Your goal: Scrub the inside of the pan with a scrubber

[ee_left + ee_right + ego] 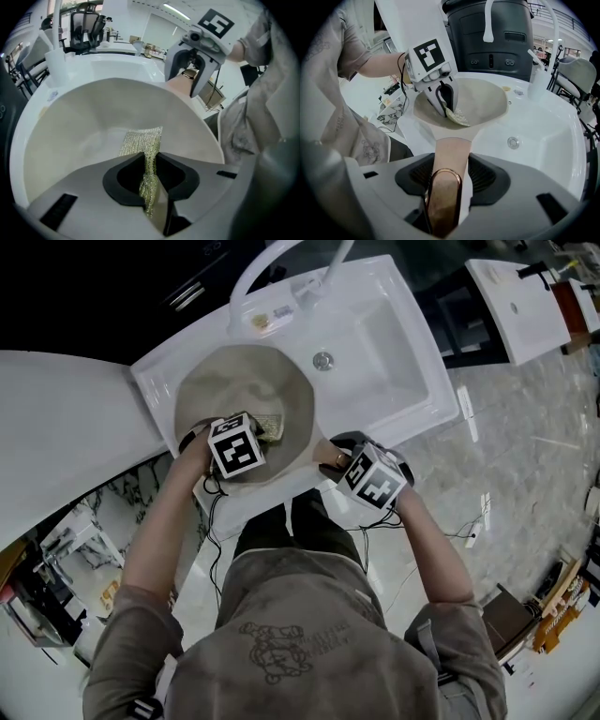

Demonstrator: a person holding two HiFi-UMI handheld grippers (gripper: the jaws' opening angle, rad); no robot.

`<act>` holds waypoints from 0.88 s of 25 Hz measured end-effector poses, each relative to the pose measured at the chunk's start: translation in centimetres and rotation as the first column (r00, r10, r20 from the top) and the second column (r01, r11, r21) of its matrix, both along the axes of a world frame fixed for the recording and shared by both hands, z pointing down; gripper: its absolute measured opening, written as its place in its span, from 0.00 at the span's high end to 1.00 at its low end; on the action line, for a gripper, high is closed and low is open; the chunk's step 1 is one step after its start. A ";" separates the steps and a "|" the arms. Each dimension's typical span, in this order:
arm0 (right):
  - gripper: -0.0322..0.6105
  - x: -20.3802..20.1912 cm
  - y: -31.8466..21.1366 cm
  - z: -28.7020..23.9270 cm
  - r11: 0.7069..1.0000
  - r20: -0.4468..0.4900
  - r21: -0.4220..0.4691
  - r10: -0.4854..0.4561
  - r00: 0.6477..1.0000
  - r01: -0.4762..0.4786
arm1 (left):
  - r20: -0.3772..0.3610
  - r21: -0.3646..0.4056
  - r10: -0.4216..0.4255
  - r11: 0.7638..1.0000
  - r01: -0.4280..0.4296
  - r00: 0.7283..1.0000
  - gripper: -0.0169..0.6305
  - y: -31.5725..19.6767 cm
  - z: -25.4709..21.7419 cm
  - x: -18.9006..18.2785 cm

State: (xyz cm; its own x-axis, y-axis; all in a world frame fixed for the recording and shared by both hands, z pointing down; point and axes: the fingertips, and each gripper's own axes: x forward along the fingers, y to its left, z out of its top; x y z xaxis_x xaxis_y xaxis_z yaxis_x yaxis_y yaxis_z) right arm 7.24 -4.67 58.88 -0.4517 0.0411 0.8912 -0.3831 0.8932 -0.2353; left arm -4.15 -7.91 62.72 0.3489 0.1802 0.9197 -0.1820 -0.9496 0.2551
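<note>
The white sink [394,352] takes up the top of the head view, set in a pale tabletop [66,418]. A beige pan [234,390] fills the sink's left part, with its far rim near the faucet [272,259] and its left rim close to the sink's left edge. The right part of the basin around the drain [322,360] lies open, well apart from the pan.

Both forearms reach forward from the person's chest. The left arm goes over the pan's near rim, and the right arm stops at the sink's near edge, where the handle [449,161] sticks out toward the person.

The left tongs [151,180] point steeply down into the pan, pressed together on a strip of glittery scrubber [140,140]. The scrubber's free end lies against the pan's inner face, on the near side not far from the handle (the right gripper view shows it bent there). Bare pan surface spreads to the far and left sides of it.

The right tongs [446,187] also point steeply down, pinching the handle, which fills the gap from pad to pad. The two tongs sit near each other, with the pan's near rim between them.
</note>
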 end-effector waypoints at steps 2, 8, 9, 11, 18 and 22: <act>0.60 0.0 0.0 0.0 1.000 0.000 0.001 -0.001 1.000 0.001 | -0.026 -0.054 0.057 0.997 -0.059 0.998 0.86 1.7 -0.4 0.4; 0.60 -0.1 -0.2 0.1 1.000 0.003 0.016 -0.007 1.000 0.007 | -0.051 -0.164 0.096 0.981 -0.103 0.994 0.86 3.9 -1.6 0.1; 0.60 -0.1 -0.2 0.1 1.000 0.002 0.016 -0.007 1.000 0.007 | -0.061 -0.184 0.088 0.978 -0.098 0.994 0.86 4.1 -1.9 0.1; 0.60 0.1 -0.2 0.1 1.000 -0.003 0.015 -0.005 1.000 0.005 | -0.094 -0.222 0.091 0.969 -0.110 0.991 0.86 4.6 -2.6 0.1; 0.60 0.0 -0.1 -0.1 1.000 -0.003 0.007 0.006 1.000 -0.006 | -0.232 -0.214 0.093 0.966 -0.144 0.968 0.86 4.7 -6.8 -0.3; 0.60 -0.2 -0.3 -0.3 1.000 0.009 0.016 0.013 1.000 -0.013 | -0.361 -0.048 -0.128 0.992 0.118 0.924 0.86 -1.5 -9.3 0.5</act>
